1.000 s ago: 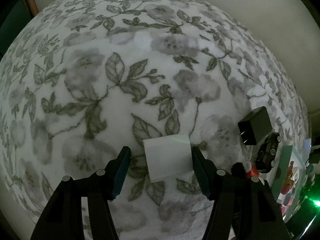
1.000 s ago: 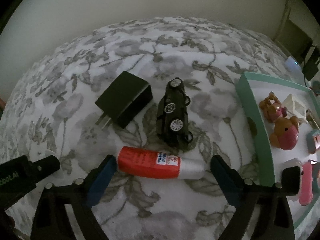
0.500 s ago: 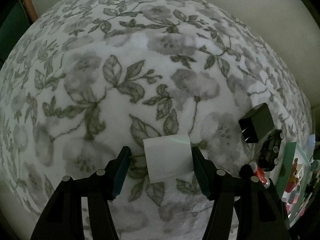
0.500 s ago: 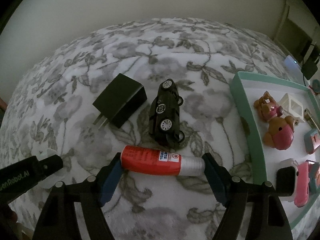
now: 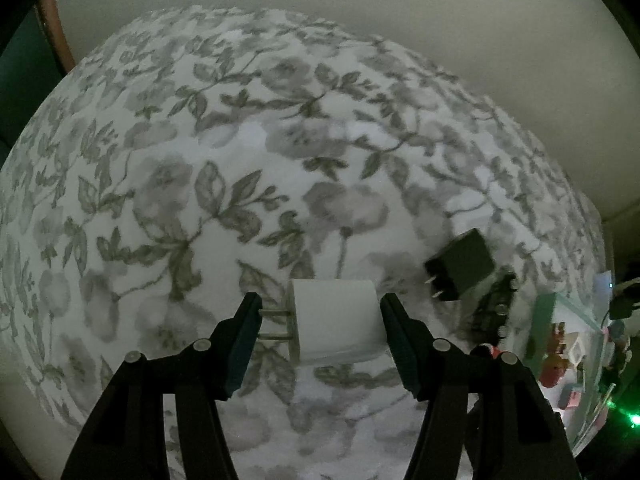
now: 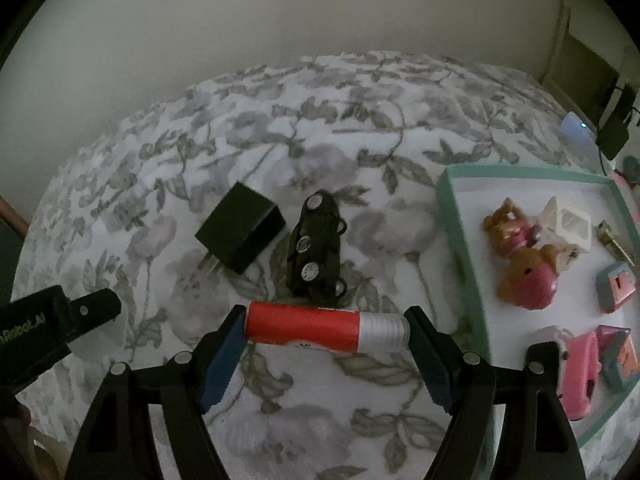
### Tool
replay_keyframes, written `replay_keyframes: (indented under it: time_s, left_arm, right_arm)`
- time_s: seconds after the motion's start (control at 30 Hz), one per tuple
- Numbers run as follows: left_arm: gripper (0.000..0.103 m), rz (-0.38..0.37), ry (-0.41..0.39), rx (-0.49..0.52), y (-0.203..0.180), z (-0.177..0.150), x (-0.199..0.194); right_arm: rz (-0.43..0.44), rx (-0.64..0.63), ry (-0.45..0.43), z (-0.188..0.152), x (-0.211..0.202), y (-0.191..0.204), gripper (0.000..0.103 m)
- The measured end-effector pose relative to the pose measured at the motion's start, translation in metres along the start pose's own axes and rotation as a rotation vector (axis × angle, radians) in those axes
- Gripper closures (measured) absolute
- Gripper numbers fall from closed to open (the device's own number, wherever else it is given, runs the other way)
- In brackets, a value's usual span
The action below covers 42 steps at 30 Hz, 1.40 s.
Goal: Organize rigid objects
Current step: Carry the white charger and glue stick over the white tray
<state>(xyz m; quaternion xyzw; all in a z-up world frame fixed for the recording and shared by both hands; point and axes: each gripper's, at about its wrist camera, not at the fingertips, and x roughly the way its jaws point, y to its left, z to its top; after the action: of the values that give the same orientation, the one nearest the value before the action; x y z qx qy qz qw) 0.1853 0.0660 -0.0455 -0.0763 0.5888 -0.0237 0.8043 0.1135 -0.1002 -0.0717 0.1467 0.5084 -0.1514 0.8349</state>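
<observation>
My left gripper (image 5: 320, 320) is clasping the white charger (image 5: 336, 326) end to end, prongs against one pad. My right gripper (image 6: 326, 330) is clamping the red glue stick (image 6: 326, 330) lengthwise above the floral blanket (image 6: 360, 152). The teal tray (image 6: 460, 240) beside it is holding small toys — a brown-and-pink figure (image 6: 520, 264), a white frame (image 6: 568, 222), pink pieces.

toy car (image 5: 494, 308) half hidden behind gripper, tray (image 6: 460, 240) cut off at frame edge
</observation>
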Motion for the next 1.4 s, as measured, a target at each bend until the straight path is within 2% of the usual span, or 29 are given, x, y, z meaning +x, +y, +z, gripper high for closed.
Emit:
replay_keyframes:
  time_s: [0.3,0.47,0.7,0.87,1.03,1.27,1.4]
  left_arm:
    - [0.040,-0.040,-0.061,0.073,-0.034,-0.007,-0.028]
    - [0.040,-0.076,-0.067,0.102,-0.056,-0.013,-0.034]
    - [0.040,-0.088,-0.071,0.163,-0.093,-0.022,-0.039]
    - [0.040,-0.121,-0.065,0.217,-0.122,-0.032,-0.043]
    - [0.040,-0.110,-0.076,0.281,-0.149,-0.041,-0.047]
    - [0.040,-0.147,-0.053,0.347,-0.184,-0.056,-0.046]
    - [0.040,-0.166,-0.036,0.379,-0.200,-0.065,-0.044]
  right_arm:
    - [0.016,0.032,-0.040,0.008,-0.031,-0.025,0.023]
    - [0.000,0.037,-0.054,0.011,-0.045,-0.043,0.023]
    - [-0.009,0.062,-0.038,0.011,-0.059,-0.075,0.023]
    - [-0.028,0.108,-0.029,0.010,-0.064,-0.101,0.023]
    - [-0.045,0.160,-0.029,0.011,-0.067,-0.128,0.023]
    - [-0.104,0.247,-0.005,0.011,-0.057,-0.168,0.023]
    - [-0.107,0.306,0.010,0.010,-0.053,-0.190,0.023]
